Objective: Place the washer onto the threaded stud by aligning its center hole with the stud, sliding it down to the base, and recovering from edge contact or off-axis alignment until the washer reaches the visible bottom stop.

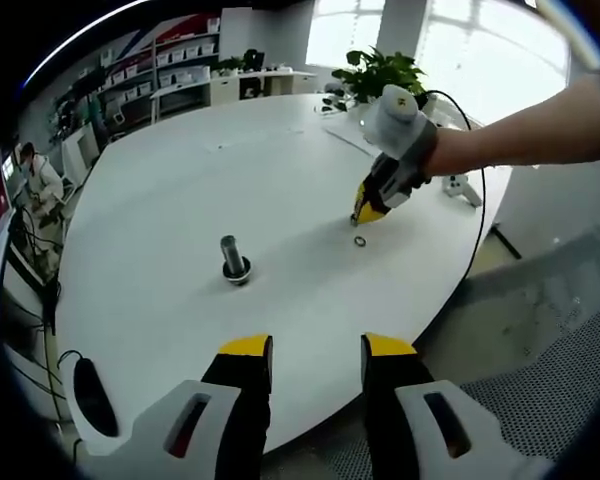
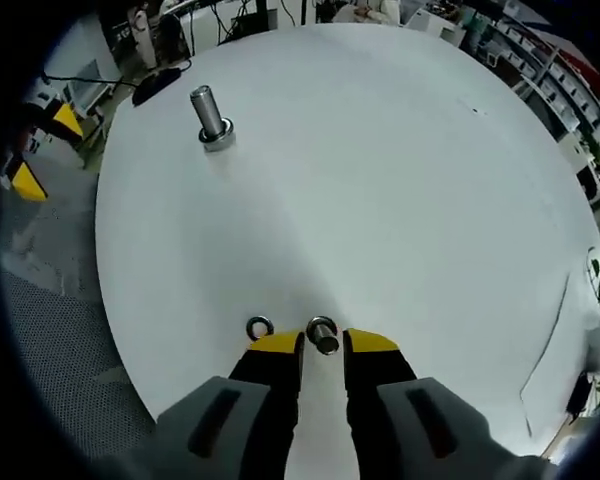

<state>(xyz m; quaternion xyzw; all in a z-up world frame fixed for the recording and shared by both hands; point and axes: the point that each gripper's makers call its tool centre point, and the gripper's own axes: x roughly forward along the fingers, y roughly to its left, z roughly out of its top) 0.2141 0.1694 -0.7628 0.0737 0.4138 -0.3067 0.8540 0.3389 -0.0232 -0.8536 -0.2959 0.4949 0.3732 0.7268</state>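
The threaded stud (image 1: 233, 258) stands upright on its round base on the white table (image 1: 180, 190), ahead of my open left gripper (image 1: 318, 358), which holds nothing. In the right gripper view the stud (image 2: 210, 115) is far off at the upper left. My right gripper (image 2: 322, 343) is low over the table with its jaws close around a small metal washer (image 2: 323, 335) at their tips. A second ring (image 2: 259, 327) lies flat on the table just left of them. In the left gripper view a person's hand holds the right gripper (image 1: 368, 212) just above that ring (image 1: 360, 241).
The left gripper's yellow tips (image 2: 42, 150) show beyond the table's left edge. A cable (image 1: 477, 200) runs off the table's right side. A potted plant (image 1: 375, 75) and shelves (image 1: 170, 70) stand behind the table. A person (image 1: 40, 180) sits far left.
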